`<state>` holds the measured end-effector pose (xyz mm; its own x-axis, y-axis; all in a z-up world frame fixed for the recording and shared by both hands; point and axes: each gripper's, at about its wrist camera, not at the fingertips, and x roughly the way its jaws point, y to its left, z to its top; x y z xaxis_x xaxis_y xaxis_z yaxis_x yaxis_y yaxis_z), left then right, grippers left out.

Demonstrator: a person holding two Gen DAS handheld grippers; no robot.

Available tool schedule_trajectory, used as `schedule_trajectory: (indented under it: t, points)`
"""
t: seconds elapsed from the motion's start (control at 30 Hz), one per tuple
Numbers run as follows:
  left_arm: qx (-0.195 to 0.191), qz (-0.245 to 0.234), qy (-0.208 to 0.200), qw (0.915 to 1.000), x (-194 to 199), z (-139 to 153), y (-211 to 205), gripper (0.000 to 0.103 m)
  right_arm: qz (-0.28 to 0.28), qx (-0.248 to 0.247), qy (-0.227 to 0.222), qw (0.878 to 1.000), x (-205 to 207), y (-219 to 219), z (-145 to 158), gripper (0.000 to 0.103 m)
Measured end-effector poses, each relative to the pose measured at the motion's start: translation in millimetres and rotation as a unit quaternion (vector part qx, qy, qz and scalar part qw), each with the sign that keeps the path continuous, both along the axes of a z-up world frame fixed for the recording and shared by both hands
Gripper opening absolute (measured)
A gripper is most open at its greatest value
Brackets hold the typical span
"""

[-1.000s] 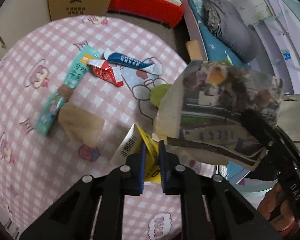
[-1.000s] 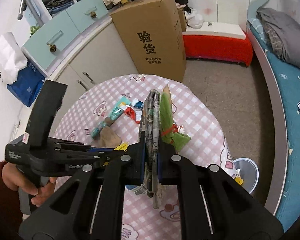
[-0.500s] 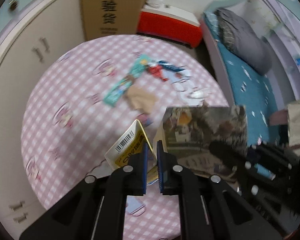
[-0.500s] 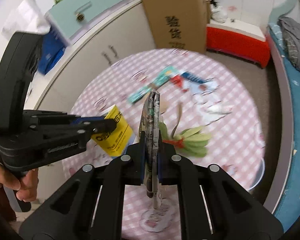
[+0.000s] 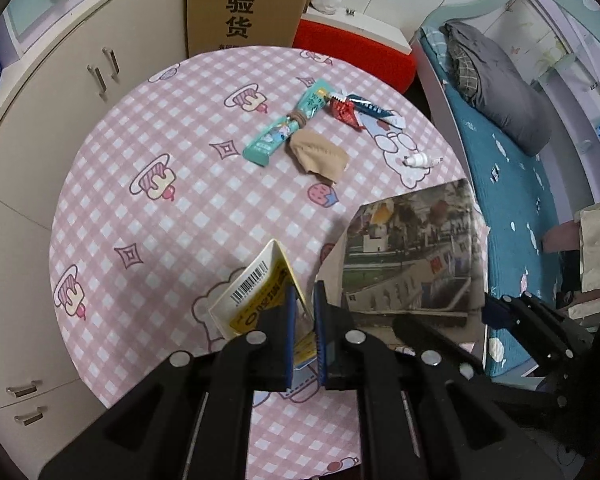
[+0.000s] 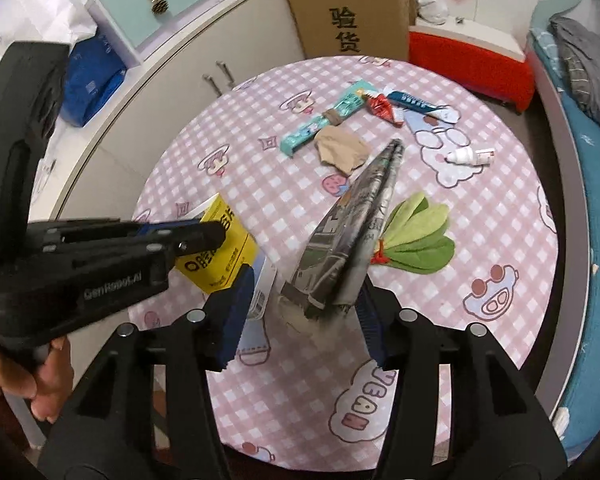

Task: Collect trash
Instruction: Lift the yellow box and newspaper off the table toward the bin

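The left gripper [image 5: 302, 320] has its jaws closed to a narrow gap on a folded yellow carton [image 5: 256, 296], held above the near edge of the counter [image 5: 140, 208], probably so it can be carried off as trash. The right gripper [image 6: 300, 300] has its jaws wide apart, with a folded newspaper [image 6: 352, 240] standing between them. The paper's lower edge is blurred, so it looks to be slipping free or just let go; whether either pad touches it I cannot tell.

Other trash lies toward the counter's far edge: a teal wrapper [image 5: 288, 128], a red wrapper [image 5: 344, 112] touching a blue tube [image 5: 374, 112], a tan cloth [image 5: 320, 156] just beside the teal wrapper, and a small white bottle [image 5: 422, 160] near the right edge.

The right wrist view alone shows a bunch of green leaves [image 6: 416, 236] tied in red, lying on the counter just beside the newspaper; in the left view the paper hides it. That view also shows the left gripper side-on, pinching the carton, and the hand [image 6: 16, 376] holding it. The left view shows the newspaper's printed face and the carton's barcode. No bin is visible in either view.
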<state>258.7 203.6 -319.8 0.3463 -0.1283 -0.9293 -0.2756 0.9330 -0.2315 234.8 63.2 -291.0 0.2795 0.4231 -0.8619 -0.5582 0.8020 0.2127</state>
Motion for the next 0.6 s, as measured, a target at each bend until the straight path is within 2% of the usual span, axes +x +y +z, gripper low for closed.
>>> schedule_trajectory:
  t: [0.17, 0.27, 0.37, 0.47, 0.6]
  points:
    - [-0.004, 0.013, -0.011, 0.9998, 3, 5, 8, 0.008, -0.031, 0.037, -0.011, 0.999, 17, -6, 17, 0.050]
    - [-0.006, 0.020, -0.020, 0.9996, 7, 10, 10, 0.008, -0.024, 0.043, 0.002, 0.999, 35, -5, 20, 0.050]
    - [-0.006, 0.025, -0.026, 0.9993, 15, 12, 10, 0.008, -0.019, 0.044, 0.040, 0.998, 52, -2, 14, 0.050]
    - [-0.004, 0.025, -0.030, 0.9992, 21, 13, 10, 0.008, -0.014, 0.037, 0.058, 0.997, 61, 3, 7, 0.050]
    - [-0.005, 0.027, -0.030, 0.9992, 28, 10, 11, 0.008, -0.036, 0.027, 0.074, 0.996, 71, 5, -10, 0.051]
